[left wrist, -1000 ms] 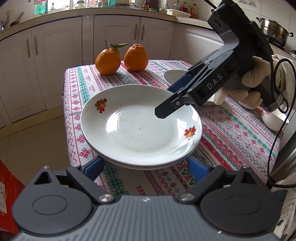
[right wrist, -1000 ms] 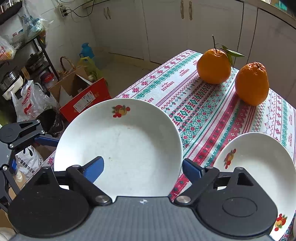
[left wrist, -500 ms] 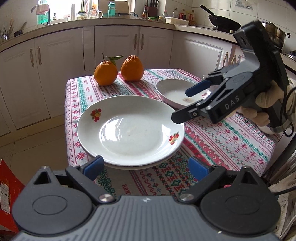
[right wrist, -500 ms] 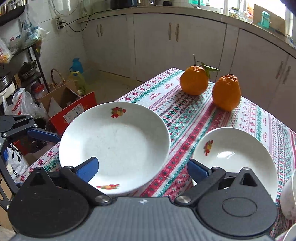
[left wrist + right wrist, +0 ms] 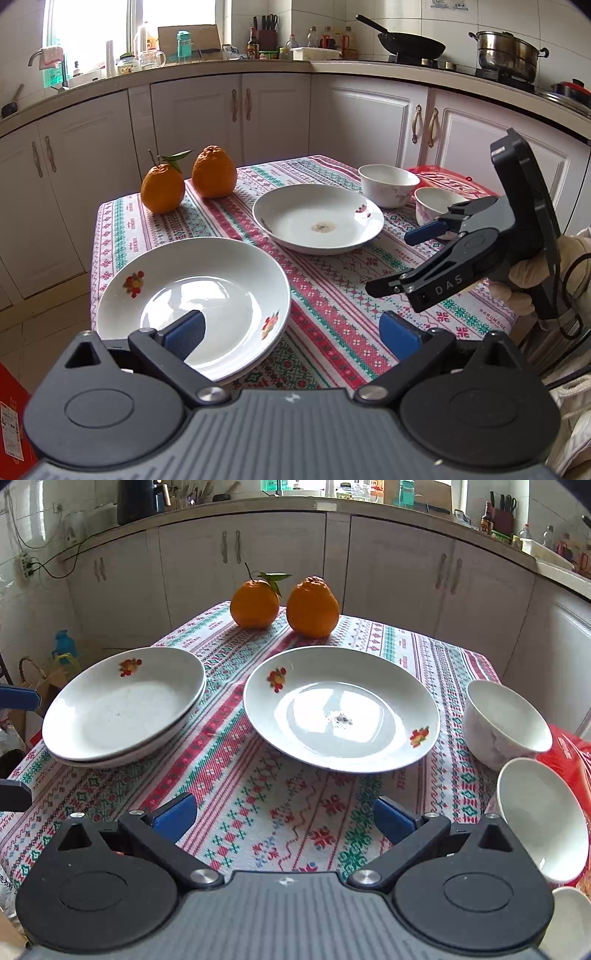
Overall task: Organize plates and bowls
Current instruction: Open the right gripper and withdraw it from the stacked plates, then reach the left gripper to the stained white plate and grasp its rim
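A stack of two white fruit-print plates point(image 5: 192, 295) point(image 5: 125, 705) sits at the table's left corner. A single white plate point(image 5: 317, 219) point(image 5: 341, 709) with a small crumb spot lies mid-table. White bowls point(image 5: 388, 184) point(image 5: 506, 725) point(image 5: 543, 812) stand at the right. My left gripper point(image 5: 291, 334) is open and empty, its left finger over the near rim of the stack. My right gripper point(image 5: 282, 818) is open and empty above the cloth, in front of the single plate; it also shows in the left wrist view point(image 5: 399, 262).
Two oranges point(image 5: 188, 182) point(image 5: 284, 603) sit at the table's far edge. A red bag point(image 5: 569, 753) lies under the bowls at the right. White kitchen cabinets point(image 5: 258, 110) ring the table. The patterned tablecloth point(image 5: 258, 794) covers the table.
Both grippers have pulled back and up from the plate stack. The right gripper has swung right, away from the stack, toward the single plate. The bowls have come into view.
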### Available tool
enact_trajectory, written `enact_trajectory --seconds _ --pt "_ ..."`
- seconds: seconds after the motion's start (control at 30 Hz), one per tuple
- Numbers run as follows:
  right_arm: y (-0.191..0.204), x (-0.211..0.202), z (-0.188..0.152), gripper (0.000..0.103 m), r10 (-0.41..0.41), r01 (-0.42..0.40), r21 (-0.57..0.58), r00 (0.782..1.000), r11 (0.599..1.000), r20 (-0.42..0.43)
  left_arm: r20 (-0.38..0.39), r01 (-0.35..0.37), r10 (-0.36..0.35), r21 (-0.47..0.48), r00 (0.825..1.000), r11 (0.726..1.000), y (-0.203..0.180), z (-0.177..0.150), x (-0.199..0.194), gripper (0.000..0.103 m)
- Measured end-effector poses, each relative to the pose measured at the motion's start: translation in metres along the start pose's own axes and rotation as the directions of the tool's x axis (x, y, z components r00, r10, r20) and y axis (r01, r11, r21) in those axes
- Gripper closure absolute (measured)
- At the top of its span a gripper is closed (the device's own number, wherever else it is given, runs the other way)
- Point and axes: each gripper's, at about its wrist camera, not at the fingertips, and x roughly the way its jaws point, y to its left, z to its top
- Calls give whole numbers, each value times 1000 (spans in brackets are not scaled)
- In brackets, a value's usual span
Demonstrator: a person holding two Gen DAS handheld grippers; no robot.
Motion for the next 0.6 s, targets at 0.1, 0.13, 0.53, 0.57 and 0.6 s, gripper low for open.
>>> enact_trajectory --seconds 0.1,0.13,0.53,0.57,0.6 --pt "-5 5 -4 0 -10 10 8 1000 1000 -10 -3 16 -16 -7 1000 1000 -4 6 4 3" --pt "-6 7 -5 0 -8 8 10 1000 1000 -13 -2 20 -20 -7 1000 1000 -4 8 6 3" --pt "-20 31 -6 0 1 -1 15 1000 1000 -25 -30 79 -79 -22 996 997 18 67 54 2" --pt "-20 32 -4 0 -4 5 22 1000 1000 -26 -35 87 -87 -21 996 996 20 72 60 2" --pt "-20 34 -3 0 -13 13 30 1000 999 -25 -39 95 -96 -14 995 995 21 78 66 2"
